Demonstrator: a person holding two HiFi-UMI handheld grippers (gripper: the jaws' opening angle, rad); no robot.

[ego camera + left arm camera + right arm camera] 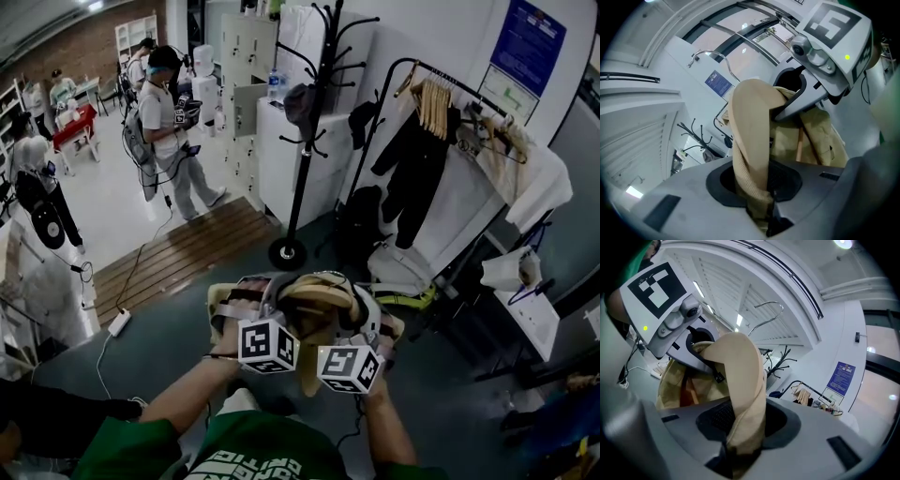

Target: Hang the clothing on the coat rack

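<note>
Grey floor point(187, 323) spreads below, with a strip of wooden decking point(178, 253) off to the left and a person point(169, 122) in a white top standing further back. Straight ahead, the black coat rack point(314, 122) stands upright on its round base beside a white cabinet point(281, 159), its curved pegs mostly bare. To its right, a garment rail point(450, 80) carries wooden hangers and some black clothing point(412, 178). Now down to the action: the beige garment point(314, 298) sits bunched up close to the body, well short of the coat rack, stretched between both tools. The left gripper point(764, 201) has its jaws nearly together, pinching a thick rolled fold of the cloth, which rises out of the grip and arches over. The right gripper point(740, 441) does the same from the other side, jaws clamped on a twisted fold of the same fabric. Each one faces the other across the bundle, marker cubes side by side. Above the cloth a metal hook point(768, 315) curls up, seen against the ceiling.
</note>
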